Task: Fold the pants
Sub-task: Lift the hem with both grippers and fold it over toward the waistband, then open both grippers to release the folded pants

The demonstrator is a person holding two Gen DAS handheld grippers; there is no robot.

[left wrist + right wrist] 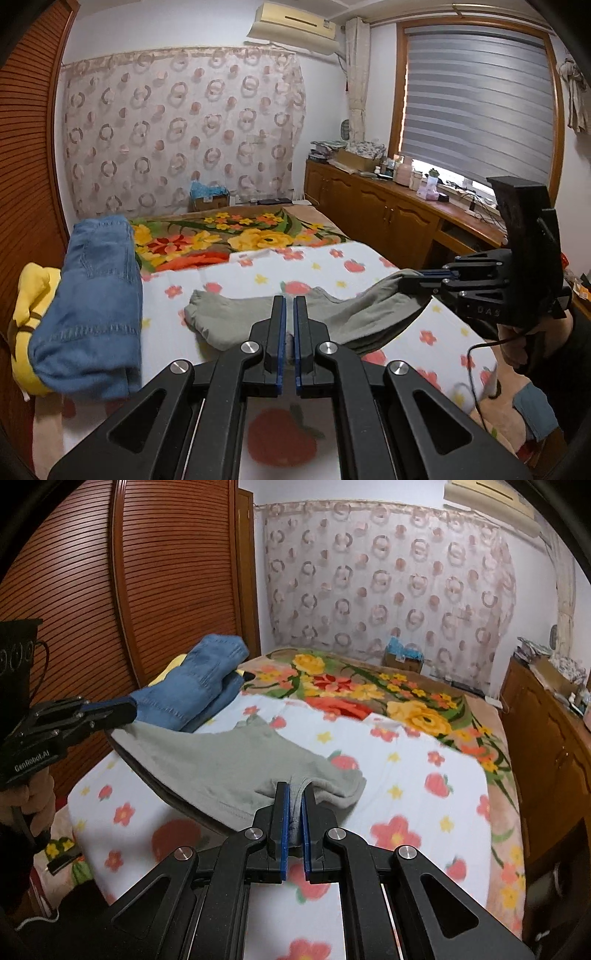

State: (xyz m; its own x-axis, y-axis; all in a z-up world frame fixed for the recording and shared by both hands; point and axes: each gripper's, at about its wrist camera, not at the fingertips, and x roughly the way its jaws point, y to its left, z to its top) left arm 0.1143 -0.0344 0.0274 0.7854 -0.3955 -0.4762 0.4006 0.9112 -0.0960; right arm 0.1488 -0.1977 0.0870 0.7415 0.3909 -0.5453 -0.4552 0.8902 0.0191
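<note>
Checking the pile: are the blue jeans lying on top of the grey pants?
No, the blue jeans sit apart, beyond the grey pants.

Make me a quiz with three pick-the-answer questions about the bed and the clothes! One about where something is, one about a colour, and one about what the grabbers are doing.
1. Where do the folded blue jeans lie?
A. On the wooden cabinet
B. On the bed's edge beside the slatted wooden door
C. On the floor

2. What colour are the pants held by the grippers?
A. Grey-green
B. Red
C. Black

3. What are the left gripper and right gripper doing?
A. Both are open above the bed
B. Only one is holding cloth
C. Both are shut on the pants

Answers:
1. B: the jeans rest on a yellow item next to the door.
2. A: the cloth between the grippers is grey-green.
3. C: each wrist view shows cloth pinched between its blue pads.
</note>
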